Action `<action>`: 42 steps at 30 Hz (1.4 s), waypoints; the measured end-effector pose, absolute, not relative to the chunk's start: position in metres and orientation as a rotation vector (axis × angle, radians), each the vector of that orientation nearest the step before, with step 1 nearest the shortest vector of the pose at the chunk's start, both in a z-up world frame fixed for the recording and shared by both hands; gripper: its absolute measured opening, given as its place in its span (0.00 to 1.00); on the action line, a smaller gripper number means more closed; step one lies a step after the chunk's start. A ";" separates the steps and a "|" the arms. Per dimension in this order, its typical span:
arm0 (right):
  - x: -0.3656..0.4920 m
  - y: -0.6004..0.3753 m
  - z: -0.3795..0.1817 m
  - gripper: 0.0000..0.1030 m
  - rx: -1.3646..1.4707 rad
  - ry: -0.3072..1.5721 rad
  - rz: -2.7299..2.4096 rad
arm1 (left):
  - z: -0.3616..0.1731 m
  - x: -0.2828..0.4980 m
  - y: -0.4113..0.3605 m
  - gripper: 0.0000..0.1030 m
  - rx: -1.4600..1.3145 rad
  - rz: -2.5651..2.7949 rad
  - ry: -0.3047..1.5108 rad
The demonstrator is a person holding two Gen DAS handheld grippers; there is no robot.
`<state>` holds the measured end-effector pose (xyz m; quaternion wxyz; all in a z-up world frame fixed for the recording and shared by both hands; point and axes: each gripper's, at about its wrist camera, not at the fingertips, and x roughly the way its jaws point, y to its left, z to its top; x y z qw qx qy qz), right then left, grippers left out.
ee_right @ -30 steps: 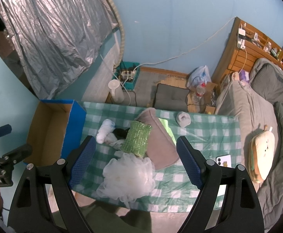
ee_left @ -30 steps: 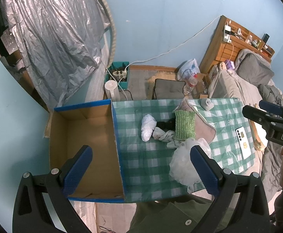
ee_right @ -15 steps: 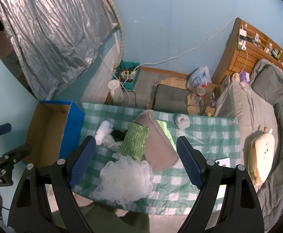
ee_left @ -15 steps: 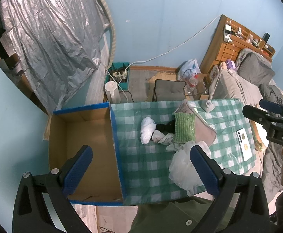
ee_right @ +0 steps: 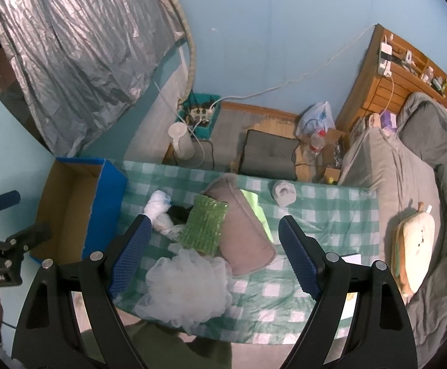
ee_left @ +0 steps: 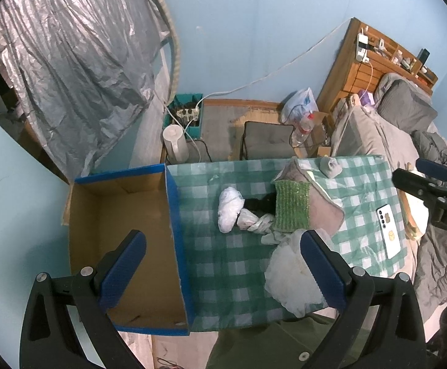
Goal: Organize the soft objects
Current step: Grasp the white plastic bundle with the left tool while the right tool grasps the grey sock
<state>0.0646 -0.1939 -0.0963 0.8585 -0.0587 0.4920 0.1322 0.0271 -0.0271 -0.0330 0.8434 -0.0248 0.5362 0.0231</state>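
A green-checked table (ee_left: pixel 223 261) holds a white mesh puff (ee_left: pixel 288 273) at the front, a green knitted pad (ee_left: pixel 292 206) on a taupe cushion (ee_left: pixel 324 212), white plastic bundles (ee_left: pixel 229 207), a black item and a small grey roll (ee_left: pixel 331 166). The same things show in the right wrist view: puff (ee_right: pixel 186 289), green pad (ee_right: pixel 203 226), cushion (ee_right: pixel 241 230), grey roll (ee_right: pixel 283 192). An open cardboard box with blue edges (ee_left: pixel 119 215) stands left of the table. My left gripper (ee_left: pixel 223 270) and right gripper (ee_right: pixel 215 256) are open, empty, high above the table.
A white phone (ee_left: pixel 387 230) lies at the table's right edge. A bed with a toast-shaped plush (ee_right: pixel 413 249) is on the right. A floor cushion (ee_right: pixel 269 156), white fan, power strip bin and wooden shelf are behind the table. A silver sheet hangs at left.
Both grippers have drifted slightly up and back, so the table looks a little smaller and lower. Nothing on the table has moved.
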 end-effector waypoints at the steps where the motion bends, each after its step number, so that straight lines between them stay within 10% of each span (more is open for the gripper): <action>1: 0.066 -0.197 -0.098 0.81 -0.123 1.037 0.275 | -0.035 0.031 -0.027 0.98 -0.046 0.049 1.136; 42: 0.229 -0.276 -0.249 0.81 -0.125 1.232 0.243 | -0.189 0.154 -0.034 0.98 0.004 -0.018 1.371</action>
